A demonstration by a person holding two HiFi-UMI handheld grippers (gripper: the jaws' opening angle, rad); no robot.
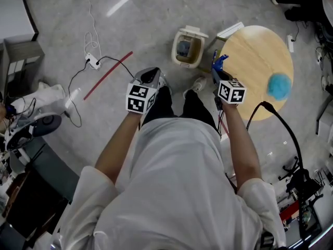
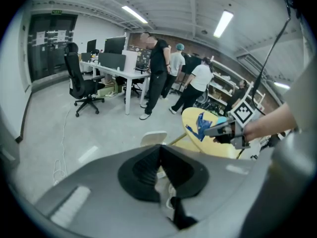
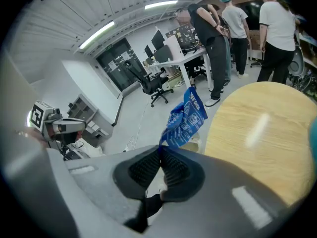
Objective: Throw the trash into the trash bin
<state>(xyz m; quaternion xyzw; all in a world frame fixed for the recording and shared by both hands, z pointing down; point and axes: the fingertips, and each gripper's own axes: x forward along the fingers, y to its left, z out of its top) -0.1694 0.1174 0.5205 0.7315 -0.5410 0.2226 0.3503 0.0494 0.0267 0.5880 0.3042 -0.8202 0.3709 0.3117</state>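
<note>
**blue wrapper [image 1: 220, 61] held in the right gripper [image 1: 216, 73], trash bin [image 1: 176, 50] just to its left**

the right gripper's jaws are closed on the lower corner of the crumpled blue wrapper. in the right gripper view the wrapper [image 3: 187, 117] sticks out past the jaw tips, its length roughly in line with them. in the head view it sits at the near left edge of the round wooden table [image 1: 255, 56], not over the bin's mouth.

the bin stands on the floor with its lid flipped back and something already inside. it lies between the two grippers but much nearer the right one, a little to the left of the wrapper and slightly farther from the person. the right hand looks the obvious one to finish the job. it probably needs to carry the wrapper leftward until it hangs over the opening before the jaws part, since a release at this spot would likely drop it by the table's edge.

the left gripper [image 1: 151, 75] has its jaws together with nothing between them, and is farther from the bin. a fluffy blue ball [image 1: 279, 86] rests on the table, well apart from the wrapper.
</note>
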